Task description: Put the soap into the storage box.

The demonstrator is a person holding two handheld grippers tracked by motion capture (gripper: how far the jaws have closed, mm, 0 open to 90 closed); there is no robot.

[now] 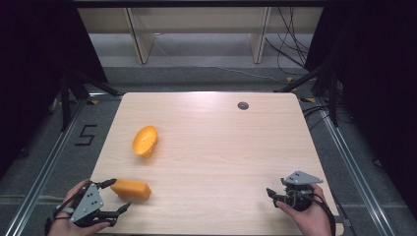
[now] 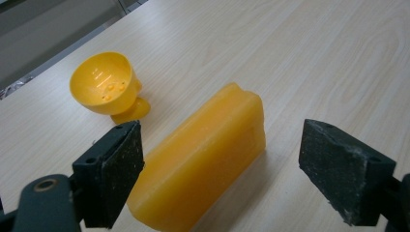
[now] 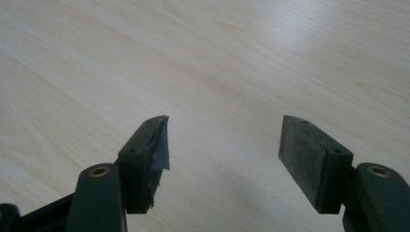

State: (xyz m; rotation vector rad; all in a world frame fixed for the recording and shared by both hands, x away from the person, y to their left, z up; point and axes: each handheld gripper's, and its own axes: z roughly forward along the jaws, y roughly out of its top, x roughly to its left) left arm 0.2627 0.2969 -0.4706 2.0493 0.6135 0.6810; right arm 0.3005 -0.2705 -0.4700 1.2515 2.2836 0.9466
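An orange rectangular block [image 1: 132, 190] [image 2: 203, 154] lies on the wooden table [image 1: 221, 147] near its front left corner. My left gripper [image 1: 121, 193] [image 2: 227, 166] is open with its jaws on either side of the block's near end; the block lies close to the left pad [image 2: 118, 169] and well apart from the right pad [image 2: 338, 169]. A yellow bowl on a short foot [image 1: 145, 140] [image 2: 102, 86] lies tipped on its side farther back on the left. My right gripper [image 1: 273, 195] [image 3: 225, 145] is open near the front right, with only bare table between its pads.
A small dark round hole [image 1: 243, 105] sits in the tabletop at the back right. Beyond the table are wooden shelf legs [image 1: 140, 42] and loose cables [image 1: 290, 49]. A "5" mark [image 1: 86, 134] is on the floor at the left.
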